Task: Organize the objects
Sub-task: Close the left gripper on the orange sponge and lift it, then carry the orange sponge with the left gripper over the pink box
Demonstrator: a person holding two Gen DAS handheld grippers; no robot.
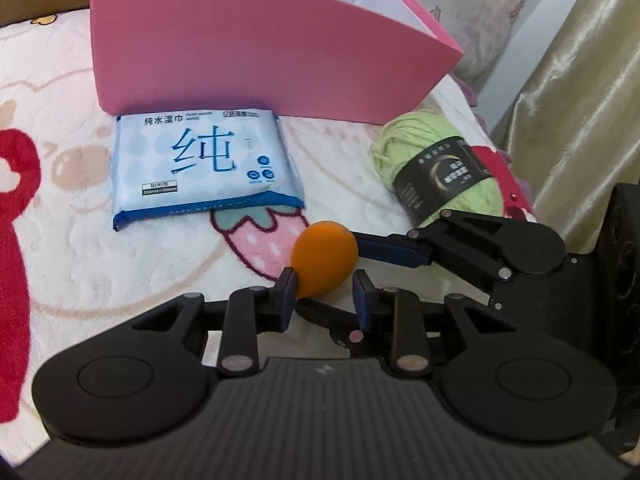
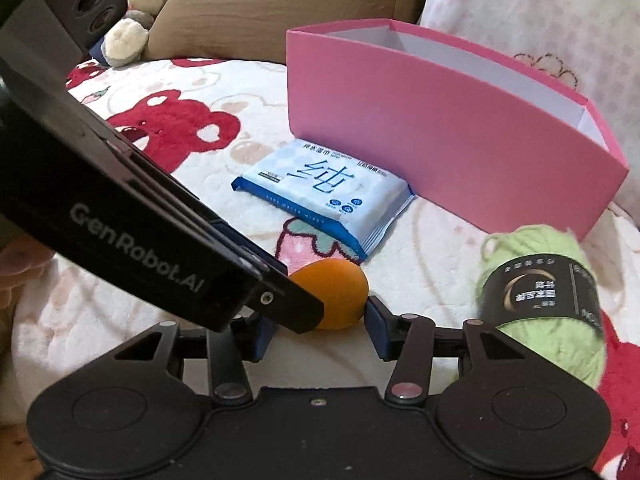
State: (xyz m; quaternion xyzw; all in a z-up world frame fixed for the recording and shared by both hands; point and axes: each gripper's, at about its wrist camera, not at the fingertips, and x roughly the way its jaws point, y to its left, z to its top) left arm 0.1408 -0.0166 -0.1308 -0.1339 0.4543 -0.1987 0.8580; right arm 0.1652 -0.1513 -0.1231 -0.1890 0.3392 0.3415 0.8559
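Fleecy cartoon-print bedding (image 1: 60, 240) with red bears and a strawberry covers the bed. At its middle lies an orange makeup sponge (image 1: 325, 261), the landmark. Behind the sponge rests a blue wet-wipes pack (image 1: 204, 168), its far edge against a pink open box (image 1: 256, 48). A green yarn skein (image 1: 440, 176) sits just right of the sponge. The left gripper (image 1: 325, 294) pinches the sponge's narrow end between closed blue pads. The right gripper (image 2: 320, 326) reaches in from the sponge's right, jaws apart around it; whether they press it cannot be told. A brown pillow (image 2: 280, 8) and plush rabbit (image 2: 136, 16) lie far behind.
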